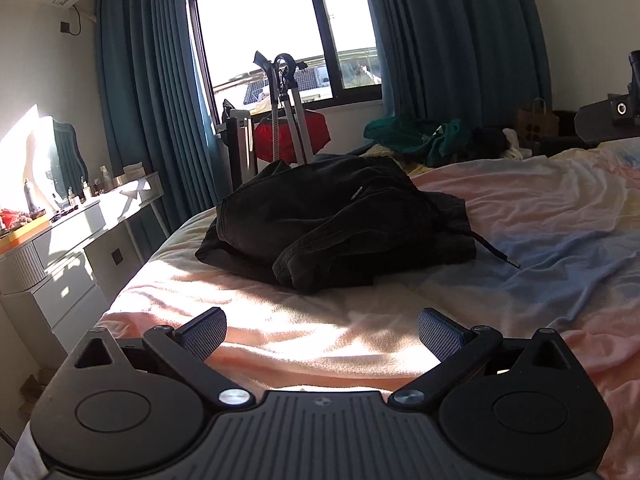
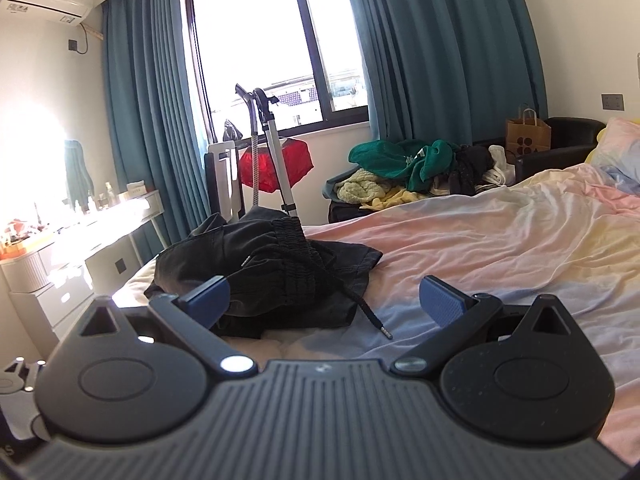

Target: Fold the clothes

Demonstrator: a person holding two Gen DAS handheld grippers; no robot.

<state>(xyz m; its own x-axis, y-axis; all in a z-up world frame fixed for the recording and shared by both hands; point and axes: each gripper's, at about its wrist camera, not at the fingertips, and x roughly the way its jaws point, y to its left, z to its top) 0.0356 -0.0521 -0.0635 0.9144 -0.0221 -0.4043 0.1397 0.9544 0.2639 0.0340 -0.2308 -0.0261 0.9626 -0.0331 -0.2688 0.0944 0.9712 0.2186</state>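
Rumpled pastel bedding covers the bed [image 1: 540,216], on which the work is laid out. The left gripper [image 1: 322,334] is held low over the sheet with its jaws spread wide and nothing between them; sunlit fabric is seen in the gap. The right gripper [image 2: 325,300] is likewise spread wide and holds nothing, its left finger overlapping the near edge of the garment in view, though contact cannot be told.

One dark garment [image 1: 336,224], bunched in a heap with an elastic waistband uppermost, is seen near the bed's left edge, ahead of both grippers. One drawstring [image 2: 370,312] trails from it onto the sheet toward the right gripper. Open bedding stretches to the right of the heap.

Beyond the bed's far edge, a pile of clothes [image 2: 416,168] topped by a green piece is heaped on a dark seat. One brown paper bag [image 2: 528,134] stands beside it; its contents are hidden. A white dresser [image 1: 68,252] stands along the left.
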